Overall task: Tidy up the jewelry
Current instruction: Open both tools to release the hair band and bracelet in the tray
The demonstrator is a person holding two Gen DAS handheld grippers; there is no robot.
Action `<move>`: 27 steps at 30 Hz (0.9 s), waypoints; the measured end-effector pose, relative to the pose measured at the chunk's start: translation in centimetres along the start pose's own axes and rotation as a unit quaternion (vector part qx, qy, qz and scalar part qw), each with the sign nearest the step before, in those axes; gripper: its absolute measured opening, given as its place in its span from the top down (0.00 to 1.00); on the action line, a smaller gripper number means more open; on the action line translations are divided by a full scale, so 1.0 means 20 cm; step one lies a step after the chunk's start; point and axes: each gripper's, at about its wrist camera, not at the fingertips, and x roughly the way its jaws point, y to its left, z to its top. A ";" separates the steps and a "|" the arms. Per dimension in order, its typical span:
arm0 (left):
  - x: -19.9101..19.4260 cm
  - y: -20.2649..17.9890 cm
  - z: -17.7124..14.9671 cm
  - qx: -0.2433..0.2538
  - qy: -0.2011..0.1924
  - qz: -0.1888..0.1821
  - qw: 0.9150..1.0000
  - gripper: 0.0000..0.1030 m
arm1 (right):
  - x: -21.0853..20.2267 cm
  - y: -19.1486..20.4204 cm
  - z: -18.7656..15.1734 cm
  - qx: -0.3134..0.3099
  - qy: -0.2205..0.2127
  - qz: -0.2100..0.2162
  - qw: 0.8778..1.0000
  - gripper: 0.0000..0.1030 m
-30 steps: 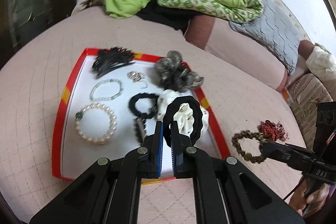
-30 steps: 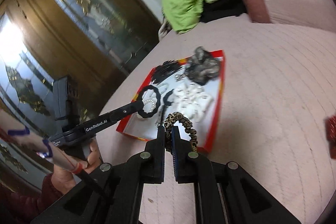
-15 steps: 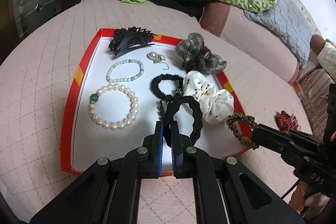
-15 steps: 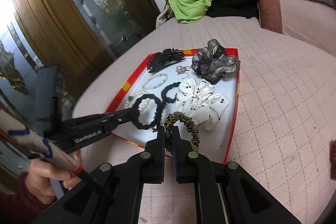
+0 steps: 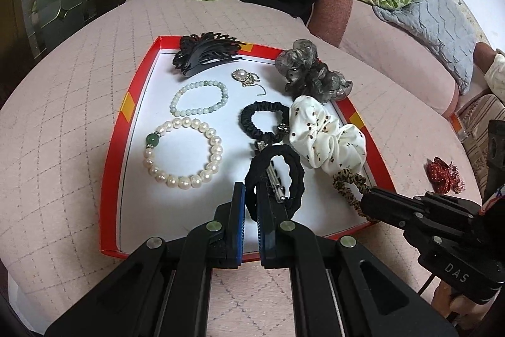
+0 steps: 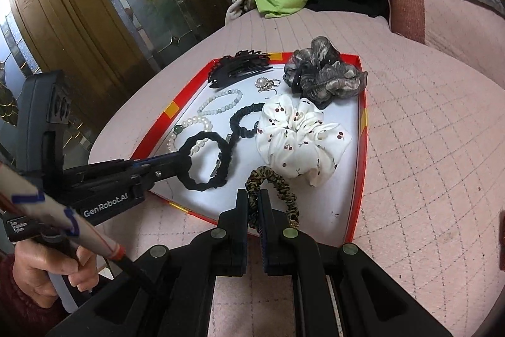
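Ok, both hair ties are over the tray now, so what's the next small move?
Probably lower slightly, then open both: the left gripper pinches the black hair tie and the right gripper the leopard hair tie, both hanging over bare tray floor.

My right claw [image 5: 366, 206] hides part of the leopard-print hair tie [image 5: 348, 183], and I can't make out the red thing [image 6: 502, 239] cut off by the frame's edge.

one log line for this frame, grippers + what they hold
left gripper: shut on black hair tie | right gripper: shut on leopard hair tie | both over red tray | phase: placing
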 end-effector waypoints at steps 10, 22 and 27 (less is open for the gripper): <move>0.01 0.02 -0.01 0.000 0.008 0.010 1.000 0.94 | 0.08 -0.01 -0.01 0.019 0.015 0.015 1.000 0.93; 0.00 0.05 -0.01 -0.015 0.013 0.006 1.000 0.90 | 0.07 0.00 -0.02 0.025 0.021 0.021 0.999 0.87; -0.04 0.05 -0.02 -0.022 -0.007 0.001 1.000 0.75 | -0.02 0.00 -0.02 0.031 0.003 0.023 0.999 0.86</move>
